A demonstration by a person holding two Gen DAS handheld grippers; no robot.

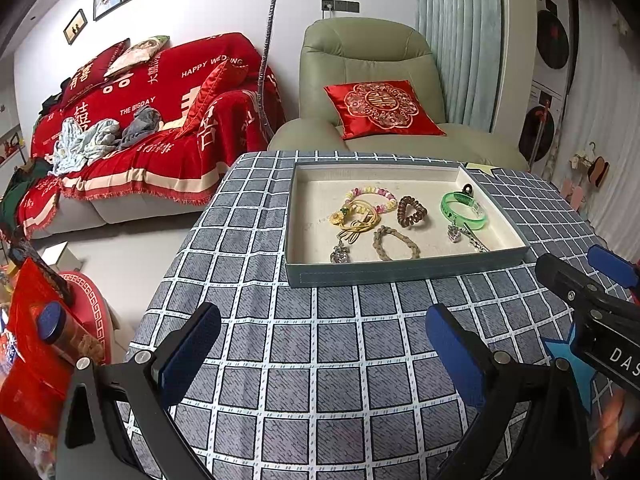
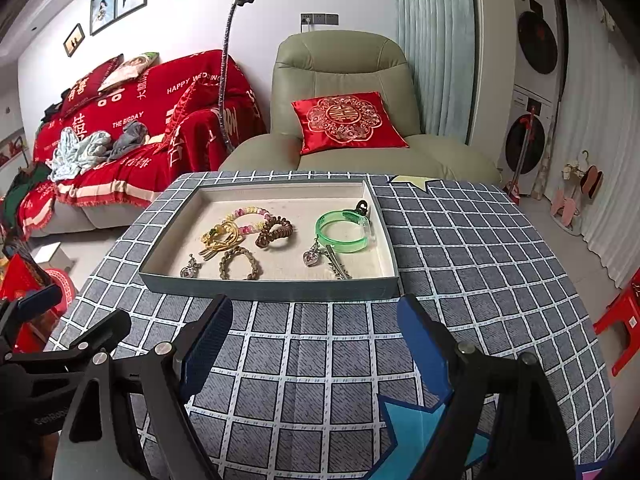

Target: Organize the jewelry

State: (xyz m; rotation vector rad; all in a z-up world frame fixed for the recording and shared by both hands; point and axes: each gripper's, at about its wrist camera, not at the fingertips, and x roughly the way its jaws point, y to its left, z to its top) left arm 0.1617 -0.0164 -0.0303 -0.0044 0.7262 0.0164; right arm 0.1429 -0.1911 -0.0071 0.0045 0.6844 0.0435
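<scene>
A grey tray (image 1: 400, 271) (image 2: 264, 289) with a cream lining sits on the checked tablecloth. In it lie a green bangle (image 1: 464, 209) (image 2: 345, 232), a brown coil hair tie (image 1: 412, 211) (image 2: 275, 232), a braided bracelet (image 1: 396, 243) (image 2: 239, 264), a pastel bead bracelet (image 1: 372, 196) (image 2: 250, 218), a yellow cord piece (image 1: 358, 216) (image 2: 222, 238) and silver heart charms (image 1: 454, 234) (image 2: 313, 257). My left gripper (image 1: 324, 344) is open and empty over the cloth, short of the tray. My right gripper (image 2: 316, 340) is open and empty, also short of the tray.
The right gripper's black arm (image 1: 592, 308) enters the left wrist view at the right. A blue star sticker (image 2: 420, 428) lies on the cloth near me. A green armchair (image 1: 372, 80) with a red cushion stands behind the table, a red-covered sofa (image 1: 140, 128) at left.
</scene>
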